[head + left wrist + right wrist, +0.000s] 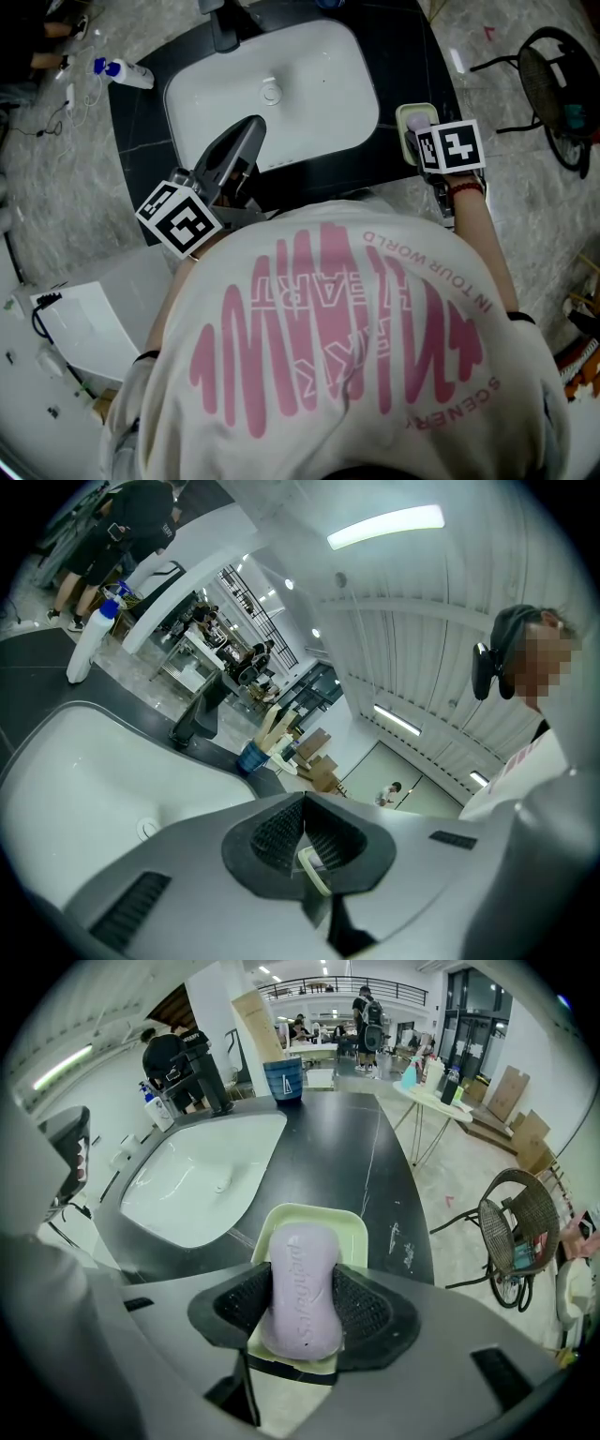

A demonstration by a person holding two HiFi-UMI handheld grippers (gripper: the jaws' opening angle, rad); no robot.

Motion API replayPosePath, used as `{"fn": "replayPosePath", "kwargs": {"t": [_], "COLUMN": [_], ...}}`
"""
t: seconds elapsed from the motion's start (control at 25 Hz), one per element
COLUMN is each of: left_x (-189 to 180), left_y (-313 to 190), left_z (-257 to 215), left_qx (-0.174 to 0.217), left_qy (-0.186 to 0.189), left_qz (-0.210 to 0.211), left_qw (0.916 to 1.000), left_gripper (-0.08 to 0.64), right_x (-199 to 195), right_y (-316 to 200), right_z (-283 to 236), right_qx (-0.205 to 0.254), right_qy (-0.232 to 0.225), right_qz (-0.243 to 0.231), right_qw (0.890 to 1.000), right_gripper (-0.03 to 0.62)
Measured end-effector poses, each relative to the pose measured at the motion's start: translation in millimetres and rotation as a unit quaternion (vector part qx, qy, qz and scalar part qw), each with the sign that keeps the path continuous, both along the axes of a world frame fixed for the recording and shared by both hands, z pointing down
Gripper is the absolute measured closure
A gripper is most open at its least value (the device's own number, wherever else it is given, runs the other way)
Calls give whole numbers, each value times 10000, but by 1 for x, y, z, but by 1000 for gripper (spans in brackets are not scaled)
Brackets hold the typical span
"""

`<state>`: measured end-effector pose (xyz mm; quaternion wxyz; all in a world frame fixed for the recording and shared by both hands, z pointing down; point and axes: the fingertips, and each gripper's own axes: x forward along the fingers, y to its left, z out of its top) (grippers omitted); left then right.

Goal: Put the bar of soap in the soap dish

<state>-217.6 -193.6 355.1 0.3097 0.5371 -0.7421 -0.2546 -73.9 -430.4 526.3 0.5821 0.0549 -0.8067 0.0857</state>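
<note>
A lilac bar of soap (pixel 304 1252) sits lengthwise between the ribbed pads of my right gripper (pixel 302 1283), which is shut on it. Right beneath it is the pale green soap dish (pixel 353 1229) on the black counter, right of the sink. I cannot tell whether the soap touches the dish. In the head view the soap (pixel 418 122) and dish (pixel 405 116) peek out above the right gripper's marker cube (pixel 451 145). My left gripper (pixel 246 133) hangs over the sink's near edge, its jaws together (pixel 304 803) and holding nothing.
The white sink (pixel 309 66) with a black faucet (pixel 225 28) fills the counter's middle. A white spray bottle (pixel 127 72) lies at the counter's far left. A blue cup (pixel 283 1079) stands at the far end. A wire chair (pixel 560 89) is on the floor to the right.
</note>
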Motion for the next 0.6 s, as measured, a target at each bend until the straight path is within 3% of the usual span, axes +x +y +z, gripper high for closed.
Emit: {"fn": "replayPosePath", "kwargs": {"t": [0.32,0.6], "left_x": [-1,-1], "left_y": [1,1], "left_z": [3,2], "left_qx": [10,1], "left_qy": [47,24], "left_qz": [-40,-6], "left_qw": [10000,10000], "left_gripper": [551,551], "right_x": [-1,-1], "right_y": [1,3], "right_z": [1,-1], "right_qx": [19,-293], "right_qy": [-31,-169], "right_qz": [-90,54], "right_qw": [10000,9994], "right_gripper": [380,377]}}
